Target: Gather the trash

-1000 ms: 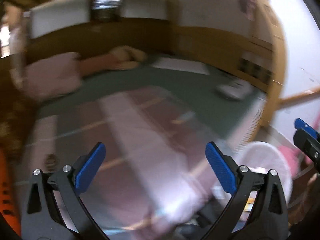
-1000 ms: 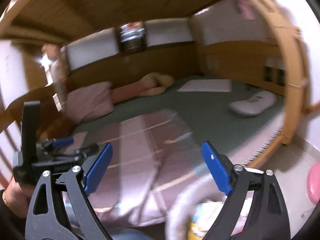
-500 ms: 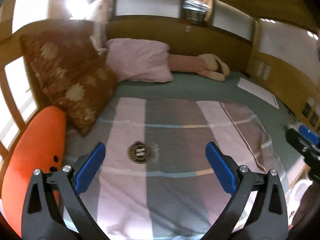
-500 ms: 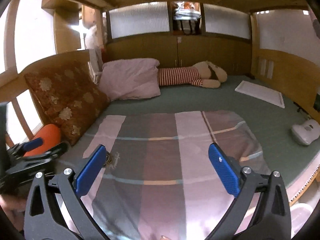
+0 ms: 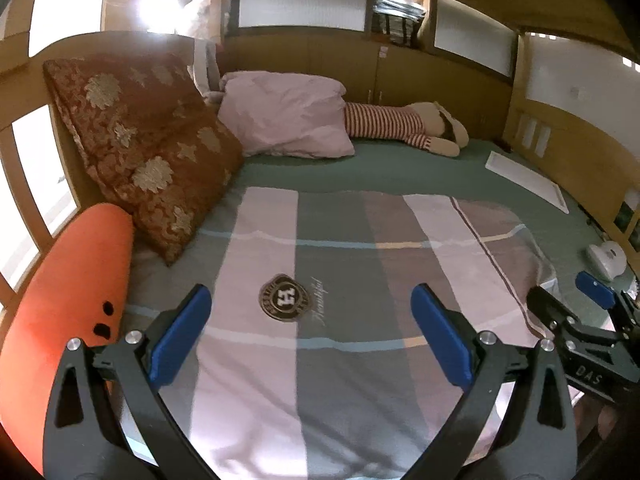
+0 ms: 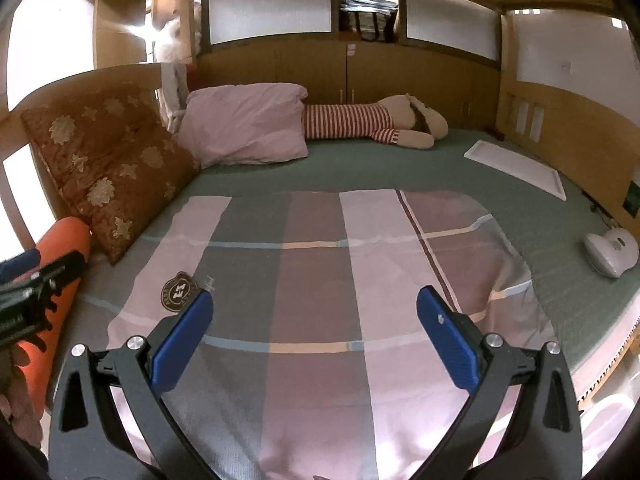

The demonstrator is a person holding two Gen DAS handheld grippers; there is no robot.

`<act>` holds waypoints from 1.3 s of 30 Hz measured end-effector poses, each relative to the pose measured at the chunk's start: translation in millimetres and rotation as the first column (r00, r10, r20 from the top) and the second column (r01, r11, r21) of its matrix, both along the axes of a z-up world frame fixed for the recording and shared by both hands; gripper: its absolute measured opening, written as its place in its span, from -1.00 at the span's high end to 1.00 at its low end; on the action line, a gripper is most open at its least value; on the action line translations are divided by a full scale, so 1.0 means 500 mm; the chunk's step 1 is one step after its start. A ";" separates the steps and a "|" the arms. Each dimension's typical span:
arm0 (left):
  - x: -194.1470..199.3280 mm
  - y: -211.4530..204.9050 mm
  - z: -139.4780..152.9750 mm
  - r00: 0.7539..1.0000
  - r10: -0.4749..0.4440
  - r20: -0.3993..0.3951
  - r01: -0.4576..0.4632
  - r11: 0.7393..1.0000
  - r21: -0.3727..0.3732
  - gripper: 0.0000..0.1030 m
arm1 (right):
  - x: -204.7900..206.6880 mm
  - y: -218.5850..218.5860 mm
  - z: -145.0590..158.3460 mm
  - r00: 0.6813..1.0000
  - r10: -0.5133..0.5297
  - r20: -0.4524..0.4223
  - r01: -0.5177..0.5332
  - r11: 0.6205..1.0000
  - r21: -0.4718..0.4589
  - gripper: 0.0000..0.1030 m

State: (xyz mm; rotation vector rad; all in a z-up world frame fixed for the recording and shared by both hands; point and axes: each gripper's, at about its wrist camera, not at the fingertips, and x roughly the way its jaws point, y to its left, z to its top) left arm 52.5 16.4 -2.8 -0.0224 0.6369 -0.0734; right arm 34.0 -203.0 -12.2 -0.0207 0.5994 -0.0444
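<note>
Both grippers, left gripper [image 5: 310, 338] and right gripper [image 6: 314, 338], hang released and empty over a striped blanket [image 6: 320, 280] on the bed [image 6: 400, 168]. No trash is identifiable; its location, feel and hold point cannot be told.

A blanket [image 5: 360, 320] is lying mid-frame on the bed [image 5: 400, 168]; cushions [image 5: 140, 148] are leaning at left, a plush toy [image 5: 400, 124] lying behind.

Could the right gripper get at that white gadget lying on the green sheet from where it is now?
Probably yes. The right gripper has its jaws open and empty, and the white gadget lies in the open on the green sheet off to its right, nothing covering it. It would need to swing right first.
</note>
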 end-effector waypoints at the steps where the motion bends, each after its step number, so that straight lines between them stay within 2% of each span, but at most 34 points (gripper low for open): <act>1: 0.001 -0.006 -0.005 1.000 -0.005 -0.010 0.005 1.000 0.002 -0.93 | 0.004 0.001 -0.002 1.000 0.001 -0.003 -0.001 1.000 0.000 -0.93; 12: 0.004 -0.024 -0.021 0.999 -0.010 -0.039 0.010 1.000 0.006 -0.93 | 0.006 0.005 0.000 1.000 0.020 0.003 -0.020 1.000 0.007 -0.93; 39: 0.004 -0.036 -0.025 0.999 -0.026 -0.046 0.026 1.000 0.008 -0.94 | 0.011 0.009 0.001 1.000 0.021 0.011 -0.021 1.000 0.003 -0.93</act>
